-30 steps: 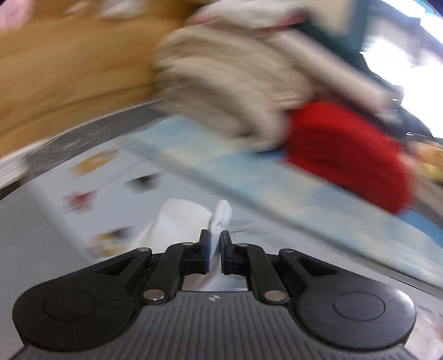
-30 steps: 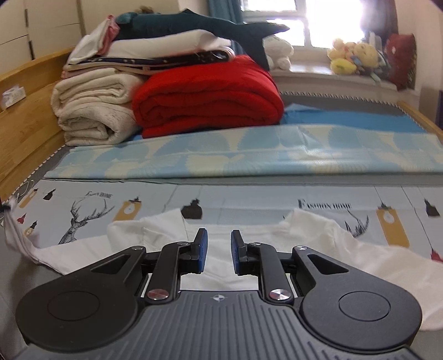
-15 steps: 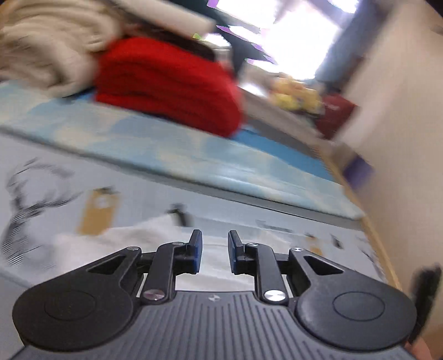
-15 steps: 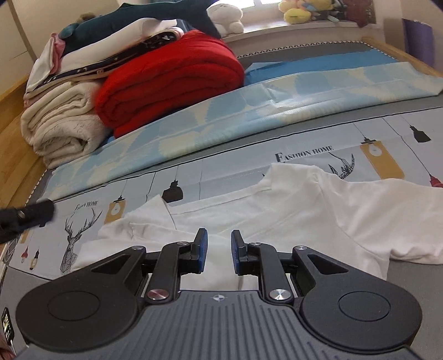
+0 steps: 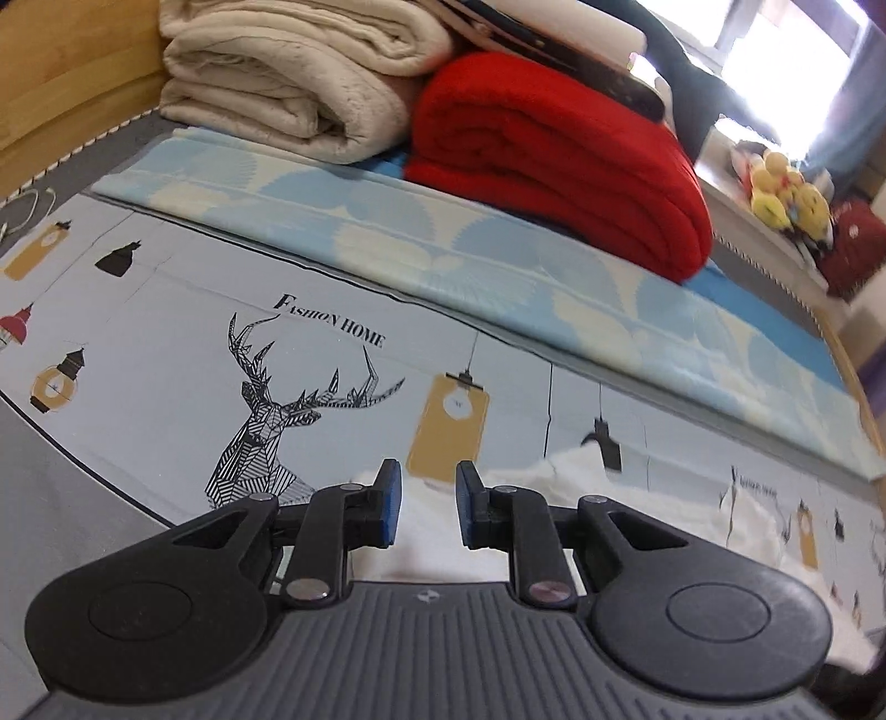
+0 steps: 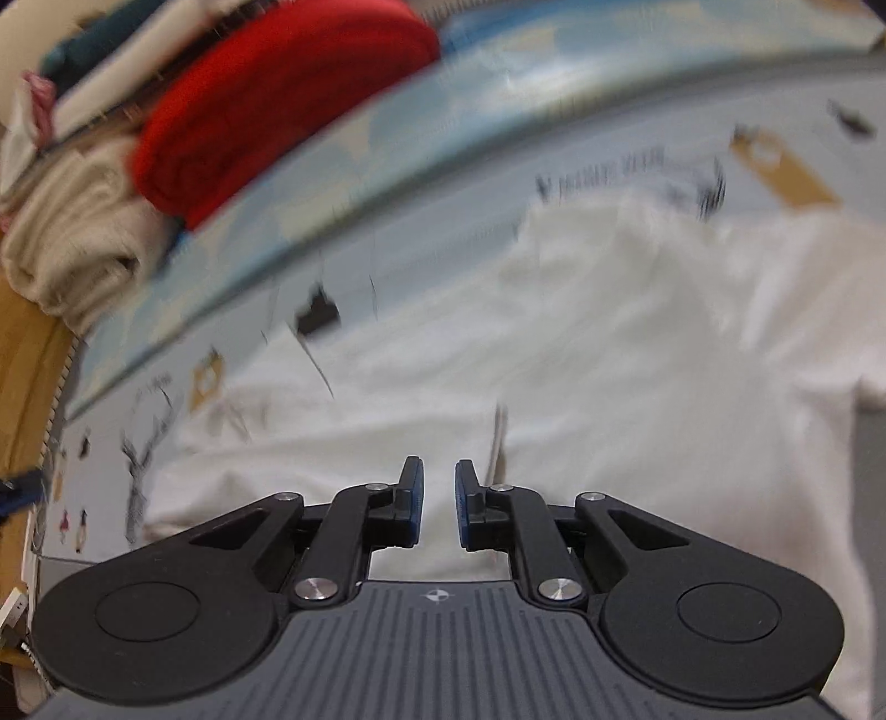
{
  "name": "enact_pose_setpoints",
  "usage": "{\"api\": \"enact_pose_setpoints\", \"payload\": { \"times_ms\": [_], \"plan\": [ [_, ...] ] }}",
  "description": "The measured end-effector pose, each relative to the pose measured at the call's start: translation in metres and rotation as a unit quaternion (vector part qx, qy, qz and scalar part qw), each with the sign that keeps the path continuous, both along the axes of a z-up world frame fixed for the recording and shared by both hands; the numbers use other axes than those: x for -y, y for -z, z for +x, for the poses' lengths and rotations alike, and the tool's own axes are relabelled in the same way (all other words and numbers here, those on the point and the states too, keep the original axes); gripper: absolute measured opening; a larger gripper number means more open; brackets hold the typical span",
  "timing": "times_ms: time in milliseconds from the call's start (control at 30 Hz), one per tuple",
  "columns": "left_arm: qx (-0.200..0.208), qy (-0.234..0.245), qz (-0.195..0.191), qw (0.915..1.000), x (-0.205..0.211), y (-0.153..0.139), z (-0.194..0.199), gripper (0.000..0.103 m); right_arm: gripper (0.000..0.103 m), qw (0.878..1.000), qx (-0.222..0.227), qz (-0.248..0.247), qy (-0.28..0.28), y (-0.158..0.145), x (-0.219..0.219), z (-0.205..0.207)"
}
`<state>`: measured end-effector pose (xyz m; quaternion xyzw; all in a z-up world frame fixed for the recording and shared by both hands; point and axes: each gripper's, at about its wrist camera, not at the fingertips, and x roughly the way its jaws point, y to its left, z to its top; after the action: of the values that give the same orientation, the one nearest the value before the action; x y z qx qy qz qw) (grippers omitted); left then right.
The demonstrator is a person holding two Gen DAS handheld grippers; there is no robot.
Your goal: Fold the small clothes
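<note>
My left tongs (image 5: 423,509) stood narrowly parted with nothing between the blue pads, having just been opening, poised over an edge of the white garment (image 5: 554,498). My right tongs (image 6: 438,501), also set to a narrow empty gap, hung above the same white garment (image 6: 554,360), which lay spread and rumpled across the printed sheet (image 5: 166,360) on the bed; the right view was blurred, so finer folds could not be read. Just beyond the cloth, the sheet showed a line-drawn stag (image 5: 277,426), hanging lamps and the words "Fashion Home". Behind it ran a pale blue patterned cover (image 5: 498,260). Farther back sat a folded red blanket (image 5: 554,155) beside a stack of cream blankets (image 5: 288,83), with yellow soft toys (image 5: 786,194) by the bright window (image 5: 786,50).
</note>
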<state>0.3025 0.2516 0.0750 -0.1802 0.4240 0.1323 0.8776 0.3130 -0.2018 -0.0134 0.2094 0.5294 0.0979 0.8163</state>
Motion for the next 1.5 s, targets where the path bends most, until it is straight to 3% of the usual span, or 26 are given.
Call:
{"api": "enact_pose_setpoints", "payload": {
  "times_ms": [67, 200, 233, 267, 333, 433, 567, 633, 733, 800, 1000, 1200, 1333, 1500],
  "plan": [
    [0.002, -0.004, -0.008, 1.0000, -0.004, -0.004, 0.006, 0.022, 0.036, 1.000, -0.026, -0.007, 0.001, 0.016, -0.006, 0.005],
    [0.006, -0.006, -0.018, 0.9998, -0.007, -0.007, 0.013, 0.022, 0.038, 0.999, -0.042, -0.026, -0.009, 0.037, -0.013, 0.012],
    [0.007, -0.009, -0.021, 0.9997, -0.009, -0.007, 0.014, 0.022, 0.032, 0.999, -0.039, -0.028, -0.013, 0.039, -0.016, 0.013],
    [0.008, -0.011, -0.025, 0.9996, -0.011, -0.008, 0.015, 0.022, 0.017, 0.999, -0.036, -0.025, -0.018, 0.039, -0.018, 0.012],
    [0.012, -0.016, -0.026, 0.9995, -0.015, -0.009, 0.017, 0.022, 0.008, 0.999, -0.021, -0.025, -0.027, 0.034, -0.021, 0.012],
    [0.009, -0.024, -0.021, 0.9995, -0.020, -0.006, 0.021, 0.022, 0.004, 0.999, 0.016, -0.002, -0.027, 0.004, -0.019, 0.012],
    [0.003, -0.028, -0.016, 0.9995, -0.022, -0.003, 0.022, 0.022, 0.004, 0.992, 0.115, 0.044, -0.006, -0.062, 0.009, 0.008],
    [0.001, -0.021, -0.010, 0.9997, -0.022, -0.002, 0.021, 0.022, 0.004, 0.988, 0.150, 0.021, 0.016, -0.081, 0.035, 0.006],
    [-0.007, -0.013, 0.000, 0.9999, -0.019, 0.002, 0.020, 0.022, 0.004, 0.987, 0.117, -0.087, 0.065, -0.068, 0.077, 0.017],
    [-0.014, -0.008, 0.001, 0.9999, -0.015, 0.007, 0.023, 0.022, 0.004, 0.986, 0.078, -0.116, 0.095, -0.051, 0.099, 0.025],
    [-0.035, 0.026, -0.009, 0.9990, 0.010, 0.027, 0.037, 0.022, 0.004, 0.982, 0.067, -0.136, 0.109, -0.045, 0.110, 0.029],
    [-0.059, 0.059, -0.013, 0.9964, 0.033, 0.050, 0.050, 0.022, 0.003, 0.971, 0.024, -0.176, 0.161, -0.030, 0.130, 0.027],
    [-0.060, 0.079, -0.027, 0.9947, 0.044, 0.062, 0.056, 0.022, 0.008, 0.969, 0.024, -0.179, 0.168, -0.028, 0.134, 0.026],
    [-0.046, 0.079, -0.050, 0.9945, 0.055, 0.073, 0.065, 0.022, 0.009, 0.962, 0.055, -0.191, 0.188, -0.045, 0.125, 0.024]
  ]
}}
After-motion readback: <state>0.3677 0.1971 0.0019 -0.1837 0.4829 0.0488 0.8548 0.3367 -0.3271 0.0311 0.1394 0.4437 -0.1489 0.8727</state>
